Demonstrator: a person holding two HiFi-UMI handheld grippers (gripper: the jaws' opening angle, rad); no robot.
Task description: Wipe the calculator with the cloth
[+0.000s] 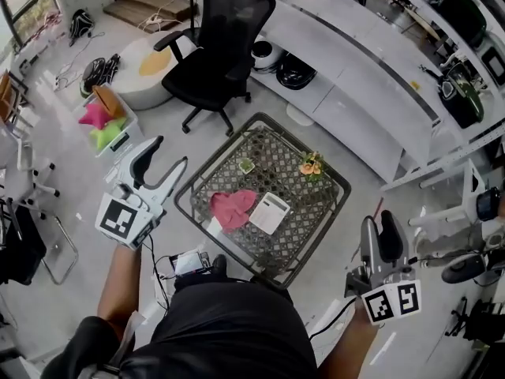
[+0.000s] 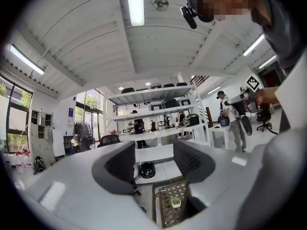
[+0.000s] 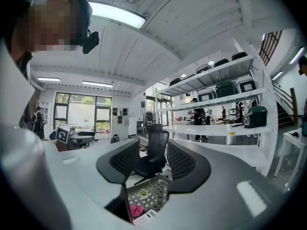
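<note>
while the left gripper (image 1: 172,151) and right gripper (image 1: 379,219) hang level, well up from the low table (image 1: 219,158), the 2 half open and empty, the pink cloth (image 1: 233,208) lies bunched just beside the calculator (image 1: 270,212). that fits before wiping or after; any wipe wants the cloth pinched cleanly.

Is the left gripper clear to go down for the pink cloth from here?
Probably yes: the left gripper hangs open and empty just off the table's left edge, and the pink cloth lies uncovered beside the calculator, nothing between them.

Left gripper (image 1: 170,153), right gripper (image 1: 379,222): grey (black pads (image 2: 120,169))
</note>
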